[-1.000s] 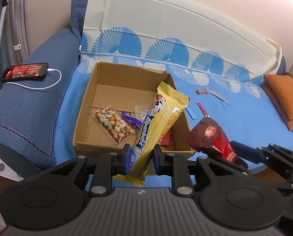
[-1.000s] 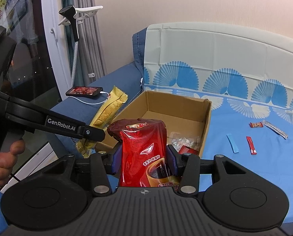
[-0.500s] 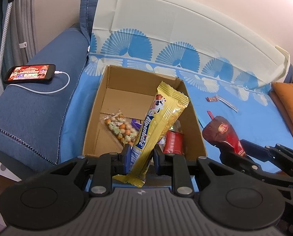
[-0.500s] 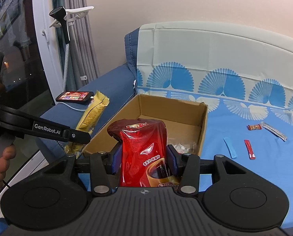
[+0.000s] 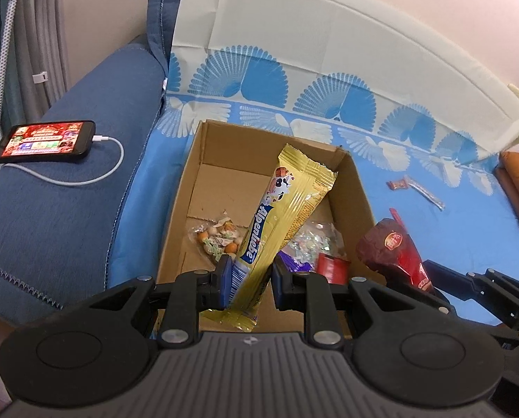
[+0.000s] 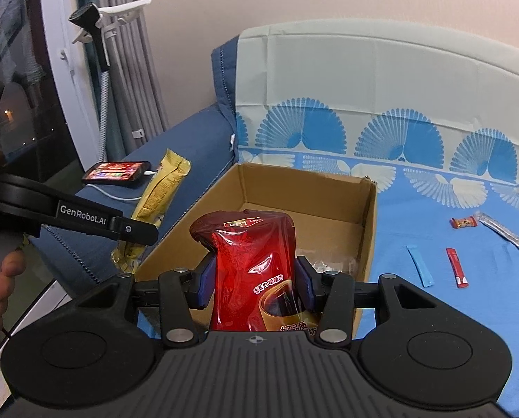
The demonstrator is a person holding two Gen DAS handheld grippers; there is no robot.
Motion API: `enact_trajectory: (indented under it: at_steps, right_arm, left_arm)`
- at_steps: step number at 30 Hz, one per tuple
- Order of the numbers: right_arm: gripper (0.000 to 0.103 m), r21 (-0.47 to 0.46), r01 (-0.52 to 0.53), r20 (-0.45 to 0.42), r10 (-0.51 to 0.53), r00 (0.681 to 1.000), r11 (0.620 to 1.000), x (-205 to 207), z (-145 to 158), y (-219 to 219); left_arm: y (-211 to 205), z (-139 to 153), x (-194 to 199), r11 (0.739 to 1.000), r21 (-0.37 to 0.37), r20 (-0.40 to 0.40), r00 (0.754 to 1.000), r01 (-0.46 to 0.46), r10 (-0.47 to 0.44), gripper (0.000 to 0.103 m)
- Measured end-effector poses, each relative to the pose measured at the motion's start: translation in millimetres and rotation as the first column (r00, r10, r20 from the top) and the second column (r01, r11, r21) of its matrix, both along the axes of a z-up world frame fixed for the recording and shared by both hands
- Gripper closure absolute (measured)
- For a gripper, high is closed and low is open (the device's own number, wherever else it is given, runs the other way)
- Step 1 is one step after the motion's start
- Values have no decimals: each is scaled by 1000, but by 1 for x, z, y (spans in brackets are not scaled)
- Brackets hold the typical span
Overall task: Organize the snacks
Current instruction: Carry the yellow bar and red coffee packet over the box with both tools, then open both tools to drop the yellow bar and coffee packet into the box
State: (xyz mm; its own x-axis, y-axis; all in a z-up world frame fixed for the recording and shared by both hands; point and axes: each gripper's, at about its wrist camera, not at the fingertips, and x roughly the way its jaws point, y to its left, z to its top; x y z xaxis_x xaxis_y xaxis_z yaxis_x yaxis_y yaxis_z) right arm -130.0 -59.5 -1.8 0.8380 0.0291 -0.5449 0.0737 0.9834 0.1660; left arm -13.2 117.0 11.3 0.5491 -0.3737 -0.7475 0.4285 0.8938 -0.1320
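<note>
I have the open brown cardboard box on the blue-sheeted sofa bed right in front of me, and it already holds a clear bag of mixed nuts on the left and crinkly wrapped sweets nearer the right wall. My right gripper has its fingers clamped on the red foil coffee pouch, held upright near the box's near edge. My left gripper is clamped on the lower end of the long yellow Alpenliebe candy pack, which leans out over the box interior.

I judge both items are being carried in for release. To do this well, I would take each one fully past the near wall before parting the fingers, lay the yellow pack flat along the bare far floor, and set the pouch in the right half. The small sachets on the sheet to the right remain for later.
</note>
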Motion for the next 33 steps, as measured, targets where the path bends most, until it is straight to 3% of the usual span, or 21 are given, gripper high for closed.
enact_trajectory:
  at_steps: [13,30,32,33]
  right_arm:
    - [53,45,44,-83,-40,996,998,70,-42,-33]
    - [52,84,79,-150,-65,986,993,120,-80,-57]
    - [49,88,80,-164,-65,984,993,126,-84,-58]
    - [41,91,86,-176,-69,982,992,129,-85,-59]
  left_arm:
    - [-49,-43,67,996,92,-69,998,14,-8,77]
    - [-78,-88,114,980,200,-108,994,10,12,77]
    - [-78,-91,116,976,219,-110,994,7,17,74]
    - [-78,-92,116,974,227,-111,994,5,21,53]
